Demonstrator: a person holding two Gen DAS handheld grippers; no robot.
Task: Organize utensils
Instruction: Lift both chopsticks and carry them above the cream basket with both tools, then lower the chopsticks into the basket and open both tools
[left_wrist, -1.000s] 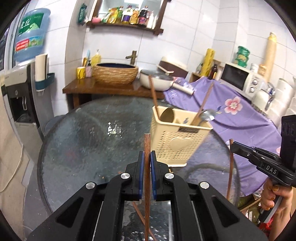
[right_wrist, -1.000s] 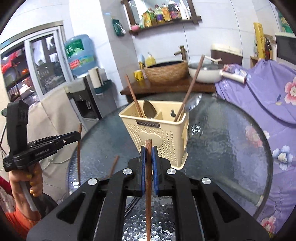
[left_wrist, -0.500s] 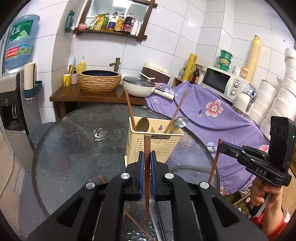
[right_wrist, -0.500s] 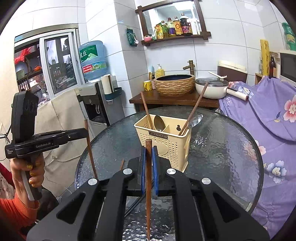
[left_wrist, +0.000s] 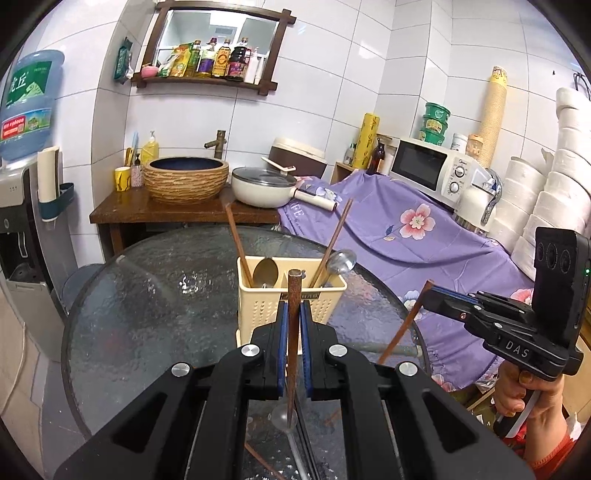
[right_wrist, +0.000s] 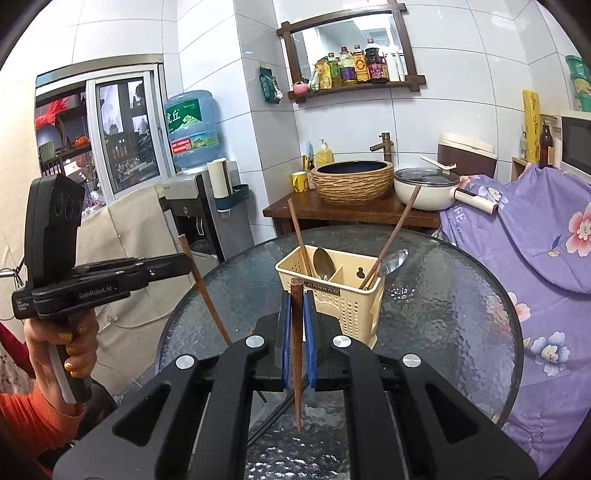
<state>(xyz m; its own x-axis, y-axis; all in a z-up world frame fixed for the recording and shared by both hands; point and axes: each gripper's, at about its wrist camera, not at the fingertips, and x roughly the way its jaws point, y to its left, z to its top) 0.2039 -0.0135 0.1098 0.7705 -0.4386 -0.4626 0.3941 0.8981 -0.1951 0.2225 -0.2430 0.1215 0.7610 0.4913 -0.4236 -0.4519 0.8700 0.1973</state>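
Observation:
A cream utensil caddy (left_wrist: 266, 310) (right_wrist: 347, 306) stands on the round glass table (left_wrist: 147, 295) (right_wrist: 443, 314). It holds two brown chopsticks and two metal spoons. My left gripper (left_wrist: 294, 314) is shut on a brown chopstick (left_wrist: 293, 332), held upright in front of the caddy. My right gripper (right_wrist: 296, 314) is shut on another brown chopstick (right_wrist: 296, 350), also upright and above the table. The right gripper also shows at the right of the left wrist view (left_wrist: 430, 295). The left gripper also shows at the left of the right wrist view (right_wrist: 186, 258).
More utensils lie on the glass below the grippers, among them a chopstick (left_wrist: 258, 461) and a clear ladle-like piece (left_wrist: 284, 417). A wooden counter (left_wrist: 147, 210) with a woven basin and a white pot stands behind. A purple flowered cloth (left_wrist: 406, 236) covers things at the right.
Both grippers have risen and drawn back from the caddy, each still clamping its chopstick. The caddy looks smaller and farther off now.

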